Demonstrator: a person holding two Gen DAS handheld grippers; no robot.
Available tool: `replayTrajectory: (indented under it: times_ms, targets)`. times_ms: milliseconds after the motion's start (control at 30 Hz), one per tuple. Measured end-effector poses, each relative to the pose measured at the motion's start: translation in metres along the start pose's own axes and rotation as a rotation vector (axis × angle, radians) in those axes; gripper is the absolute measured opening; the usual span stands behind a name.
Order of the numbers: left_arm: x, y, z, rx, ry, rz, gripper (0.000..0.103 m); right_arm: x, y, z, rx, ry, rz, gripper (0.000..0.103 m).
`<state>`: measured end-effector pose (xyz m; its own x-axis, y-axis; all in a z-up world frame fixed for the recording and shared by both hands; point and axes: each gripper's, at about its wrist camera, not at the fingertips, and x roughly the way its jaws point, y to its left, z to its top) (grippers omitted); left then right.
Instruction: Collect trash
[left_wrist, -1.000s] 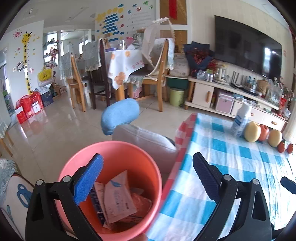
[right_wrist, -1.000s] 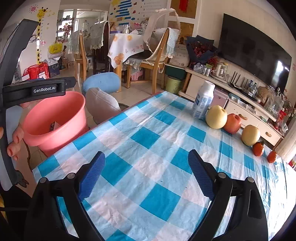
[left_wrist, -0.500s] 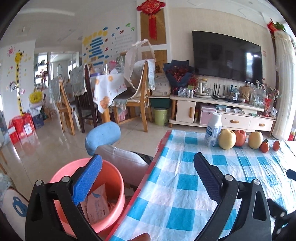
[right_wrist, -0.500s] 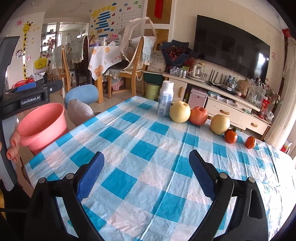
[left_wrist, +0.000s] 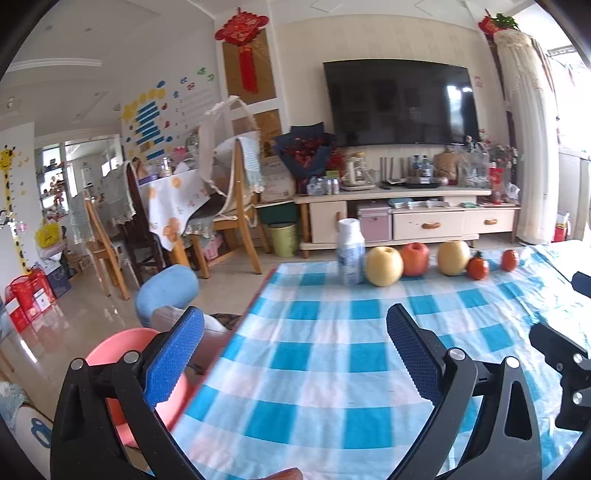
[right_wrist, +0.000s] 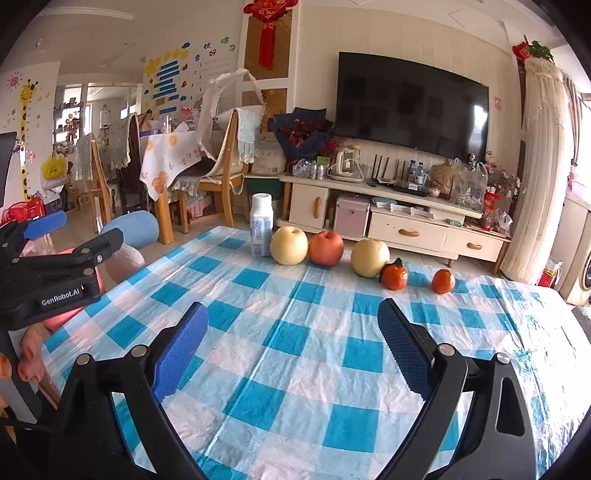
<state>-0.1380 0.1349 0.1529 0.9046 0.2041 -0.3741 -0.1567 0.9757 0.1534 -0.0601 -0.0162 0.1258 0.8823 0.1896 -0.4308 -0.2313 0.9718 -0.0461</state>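
A pink trash bucket stands on the floor at the table's left edge, mostly hidden behind my left finger; its contents are out of sight. In the right wrist view only a pink sliver of the bucket shows behind the left gripper's body. My left gripper hangs open over the table's left edge with nothing between its blue pads. My right gripper is open too, above the blue-and-white checked tablecloth. No loose trash shows on the cloth.
Along the table's far edge stand a white bottle, two yellow pears, a red apple and two small oranges. A blue-cushioned seat sits beside the bucket. Dining chairs, a TV cabinet and a green bin lie beyond.
Both views have swung up and to the right, away from the bucket and toward the table. The bucket with its wrappers dropped to the lower left corner. Both grippers stayed open.
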Motion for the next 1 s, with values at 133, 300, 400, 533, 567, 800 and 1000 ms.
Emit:
replayTrajectory:
  times_ms: [133,300,400,533,567,800,1000]
  targets:
    - [-0.014,-0.026,0.004,0.006,-0.006,-0.032,0.098,-0.018,-0.023,0.000,0.033,-0.038,-0.025,0.094]
    - [-0.031,-0.050,0.008,0.005,-0.016,-0.051,0.098,-0.039,-0.050,-0.002,0.067,-0.087,-0.062,0.094]
    - [-0.037,-0.062,0.011,0.011,-0.017,-0.064,0.098,-0.049,-0.061,-0.004,0.070,-0.110,-0.089,0.094]
    - [-0.045,-0.077,0.014,0.026,-0.024,-0.071,0.098,-0.059,-0.075,-0.006,0.083,-0.130,-0.111,0.094]
    - [-0.046,-0.081,0.015,0.030,-0.027,-0.072,0.098,-0.061,-0.078,-0.006,0.088,-0.134,-0.114,0.094]
    - [-0.054,-0.100,0.020,0.053,-0.035,-0.079,0.098,-0.074,-0.098,-0.008,0.120,-0.166,-0.135,0.094]
    - [-0.061,-0.110,0.022,0.069,-0.043,-0.081,0.098,-0.081,-0.108,-0.010,0.139,-0.181,-0.140,0.094]
